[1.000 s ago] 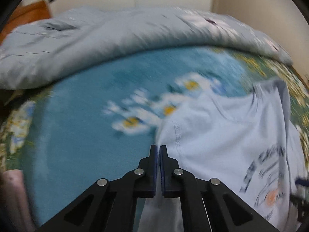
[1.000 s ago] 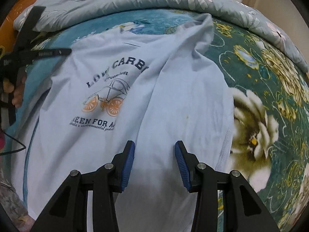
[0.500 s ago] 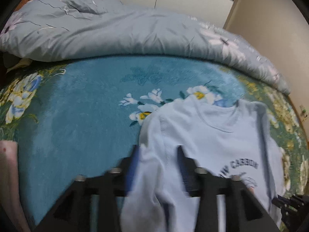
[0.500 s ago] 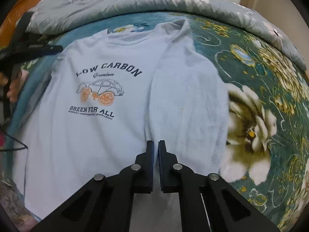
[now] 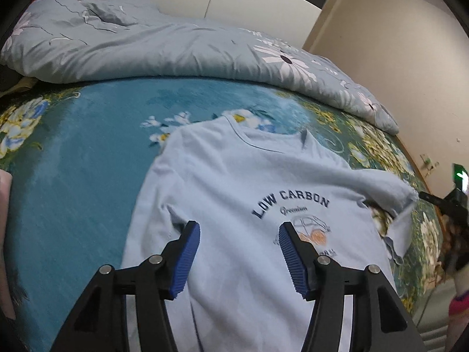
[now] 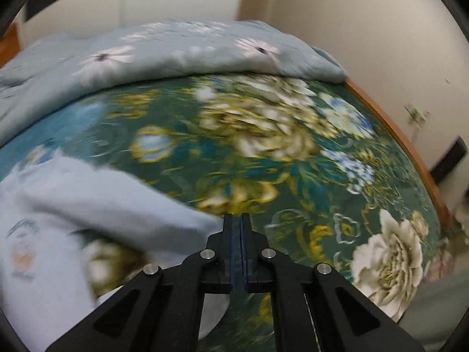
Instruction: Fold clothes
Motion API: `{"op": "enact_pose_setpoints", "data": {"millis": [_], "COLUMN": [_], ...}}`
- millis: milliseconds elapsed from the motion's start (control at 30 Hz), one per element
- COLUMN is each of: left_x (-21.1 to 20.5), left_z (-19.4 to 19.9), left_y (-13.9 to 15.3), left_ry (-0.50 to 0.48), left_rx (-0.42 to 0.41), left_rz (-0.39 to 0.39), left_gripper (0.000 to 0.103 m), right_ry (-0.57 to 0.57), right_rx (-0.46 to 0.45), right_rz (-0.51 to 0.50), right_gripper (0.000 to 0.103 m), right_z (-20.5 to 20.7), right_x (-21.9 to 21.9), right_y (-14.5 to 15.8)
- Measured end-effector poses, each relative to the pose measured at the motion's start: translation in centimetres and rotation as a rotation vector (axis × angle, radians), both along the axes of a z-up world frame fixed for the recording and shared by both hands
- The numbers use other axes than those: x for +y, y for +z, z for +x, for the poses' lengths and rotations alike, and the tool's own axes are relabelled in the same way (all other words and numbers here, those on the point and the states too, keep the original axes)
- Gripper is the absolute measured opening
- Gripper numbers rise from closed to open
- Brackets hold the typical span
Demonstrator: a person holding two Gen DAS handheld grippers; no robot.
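Observation:
A pale blue T-shirt (image 5: 243, 187) with a "LOW CARBON" car print lies face up on the bed, collar towards the duvet. My left gripper (image 5: 239, 231) is open and empty just above the shirt's chest, its blue pads (image 5: 187, 258) wide apart. My right gripper (image 6: 241, 228) is shut on the shirt's right sleeve (image 6: 123, 202) and holds it lifted and stretched out to the right. In the left wrist view that sleeve (image 5: 401, 196) reaches out to the right gripper's tip (image 5: 431, 198).
The bed has a teal and green floral blanket (image 5: 88, 152) (image 6: 293, 161). A rolled grey-blue floral duvet (image 5: 146, 50) (image 6: 176, 50) lies along the far side. A wooden bed edge (image 6: 410, 146) and a beige wall are on the right.
My left gripper let go of the left sleeve, opened and moved over the chest. My right gripper closed on the right sleeve and pulled it out to the right; the shirt now lies flatter.

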State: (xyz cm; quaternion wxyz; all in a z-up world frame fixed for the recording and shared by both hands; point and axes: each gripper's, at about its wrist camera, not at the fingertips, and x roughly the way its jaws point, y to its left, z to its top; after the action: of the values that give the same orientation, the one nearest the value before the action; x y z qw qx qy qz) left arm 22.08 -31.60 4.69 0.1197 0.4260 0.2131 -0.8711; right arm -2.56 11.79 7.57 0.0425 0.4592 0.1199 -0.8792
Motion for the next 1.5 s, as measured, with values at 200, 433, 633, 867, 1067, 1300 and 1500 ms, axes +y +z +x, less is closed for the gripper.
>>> {"op": "enact_pose_setpoints", "data": {"millis": [200, 433, 633, 867, 1067, 1300, 1500], "left_x": [1.9, 3.4, 5.7, 5.3, 4.6, 4.4, 3.8], "left_z": [1.6, 2.4, 3.0, 4.9, 5.6, 5.0, 5.2], "left_y": [-0.2, -0.8, -0.1, 0.5, 0.4, -0.3, -0.5], "left_ry": [-0.023, -0.034, -0.092, -0.069, -0.037, -0.028, -0.005], "left_rx": [0.003, 0.002, 0.002, -0.004, -0.006, -0.028, -0.041], "left_rz": [0.008, 0.060, 0.053, 0.037, 0.053, 0.052, 0.054], "left_gripper": [0.060, 0.062, 0.062, 0.064, 0.064, 0.064, 0.064], "right_ry": [-0.035, 0.286, 0.488, 0.418, 0.301, 0.008, -0.312], "right_rx": [-0.055, -0.147, -0.173, -0.176, -0.185, -0.023, 0.030], "right_rz": [-0.146, -0.263, -0.083, -0.030, -0.153, -0.269, -0.328], "right_gripper": [0.003, 0.051, 0.056, 0.049, 0.005, 0.005, 0.003], "right_z": [-1.0, 7.3, 13.1, 13.4, 11.9, 8.1, 4.4], "right_x": [1.8, -0.8, -5.7, -6.0, -2.3, 7.9, 16.9], "right_y": [-2.2, -2.8, -5.5, -7.2, -5.5, 0.0, 0.3]}}
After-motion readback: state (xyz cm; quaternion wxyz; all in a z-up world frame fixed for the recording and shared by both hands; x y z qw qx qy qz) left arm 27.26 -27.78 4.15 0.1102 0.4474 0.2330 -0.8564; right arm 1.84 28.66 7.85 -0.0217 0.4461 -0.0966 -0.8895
